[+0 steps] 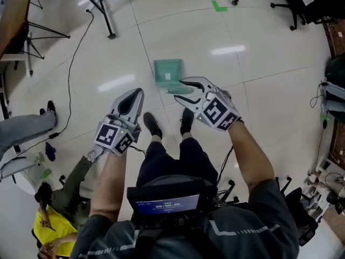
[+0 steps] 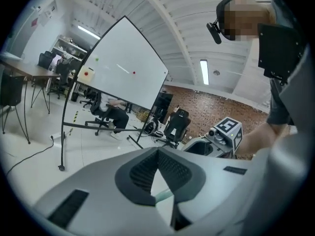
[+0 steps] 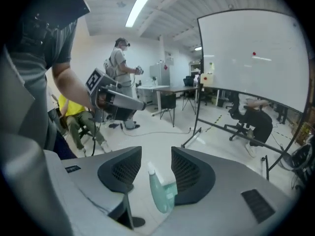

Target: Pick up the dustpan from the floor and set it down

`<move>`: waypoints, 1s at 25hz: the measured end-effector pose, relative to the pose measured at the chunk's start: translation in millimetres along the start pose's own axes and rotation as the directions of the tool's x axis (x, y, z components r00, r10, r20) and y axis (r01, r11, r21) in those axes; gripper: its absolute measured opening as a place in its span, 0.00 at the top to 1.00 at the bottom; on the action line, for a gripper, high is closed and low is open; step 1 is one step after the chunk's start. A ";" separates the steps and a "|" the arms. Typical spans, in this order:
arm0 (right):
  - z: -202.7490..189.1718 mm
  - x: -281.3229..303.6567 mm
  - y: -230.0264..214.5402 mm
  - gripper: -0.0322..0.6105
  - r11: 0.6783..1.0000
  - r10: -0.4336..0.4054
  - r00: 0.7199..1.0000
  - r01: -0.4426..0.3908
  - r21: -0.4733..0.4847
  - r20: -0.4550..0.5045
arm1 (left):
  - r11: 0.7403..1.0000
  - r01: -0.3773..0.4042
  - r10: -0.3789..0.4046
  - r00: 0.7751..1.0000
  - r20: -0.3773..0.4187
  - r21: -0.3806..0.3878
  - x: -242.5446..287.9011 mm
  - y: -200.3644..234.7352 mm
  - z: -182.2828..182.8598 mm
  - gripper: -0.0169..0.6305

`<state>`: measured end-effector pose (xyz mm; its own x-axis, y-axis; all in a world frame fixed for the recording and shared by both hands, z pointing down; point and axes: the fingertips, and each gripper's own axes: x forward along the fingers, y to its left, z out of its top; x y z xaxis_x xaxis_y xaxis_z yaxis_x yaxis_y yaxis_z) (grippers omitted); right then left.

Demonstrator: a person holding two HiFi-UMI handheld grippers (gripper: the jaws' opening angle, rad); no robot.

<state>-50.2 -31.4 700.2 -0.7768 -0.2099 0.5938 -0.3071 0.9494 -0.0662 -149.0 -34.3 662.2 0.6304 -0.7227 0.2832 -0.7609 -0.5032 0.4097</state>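
Note:
The green dustpan (image 1: 168, 72) lies flat on the pale tiled floor, its handle pointing back toward my feet. In the head view my right gripper (image 1: 182, 89) hangs over that handle with its jaws spread. The right gripper view shows the dustpan (image 3: 162, 193) in the gap of the right gripper (image 3: 156, 154), and neither pad presses on it. My left gripper (image 1: 139, 92) hangs to the left of the dustpan, apart from it. The fingertips of the left gripper (image 2: 157, 151) meet and hold nothing; a sliver of the green handle (image 2: 165, 195) shows behind them.
My shoes (image 1: 152, 125) stand just behind the dustpan. A whiteboard stand's legs (image 1: 108, 15) and a floor cable (image 1: 70, 74) lie to the far left. A seated person in yellow (image 1: 54, 220) is at the lower left. Office chairs (image 1: 302, 4) stand at the far right.

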 end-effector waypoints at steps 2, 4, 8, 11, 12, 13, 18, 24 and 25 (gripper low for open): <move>-46.7 28.8 -1.8 0.61 0.999 0.035 0.995 -0.038 -0.023 -0.090 | 1.000 -0.012 0.011 0.999 -0.034 -0.008 16.0 17.3 -36.6 0.93; -86.2 52.9 -2.4 0.57 0.997 0.052 0.986 -0.059 -0.040 -0.156 | 0.999 -0.041 0.039 0.997 -0.065 -0.030 27.8 37.3 -71.4 0.93; -136.0 84.8 -9.4 0.57 0.994 0.066 0.975 -0.083 -0.076 -0.211 | 0.997 -0.063 0.057 0.992 -0.116 -0.051 53.2 61.4 -123.8 0.93; -159.0 99.1 -14.0 0.57 0.991 0.069 0.971 -0.094 -0.098 -0.230 | 0.996 -0.067 0.058 0.987 -0.149 -0.057 67.0 69.0 -150.9 0.93; -163.8 104.4 -13.8 0.57 0.991 0.070 0.971 -0.095 -0.098 -0.229 | 0.996 -0.066 0.057 0.986 -0.155 -0.058 68.4 71.7 -158.5 0.93; -168.1 109.8 -13.5 0.57 0.991 0.070 0.971 -0.094 -0.097 -0.229 | 0.996 -0.065 0.055 0.986 -0.158 -0.059 69.3 74.6 -165.4 0.93; -193.7 138.2 -11.8 0.57 0.985 0.077 0.960 -0.115 -0.126 -0.270 | 0.995 -0.069 0.056 0.985 -0.166 -0.075 75.4 87.8 -192.0 0.93; -197.1 155.8 -24.7 0.74 0.977 0.047 0.967 -0.096 -0.189 -0.249 | 0.994 -0.083 0.073 0.986 -0.151 -0.064 81.3 99.2 -191.0 0.93; -192.8 156.1 -26.0 0.74 0.978 0.048 0.969 -0.095 -0.186 -0.242 | 0.994 -0.085 0.075 0.987 -0.143 -0.064 79.1 98.9 -184.6 0.93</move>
<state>-57.4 -43.7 949.2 -0.6346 -0.1010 0.7662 -0.1242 0.9919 0.0279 -146.1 -53.8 885.3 0.5870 -0.6831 0.4346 -0.8004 -0.4087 0.4386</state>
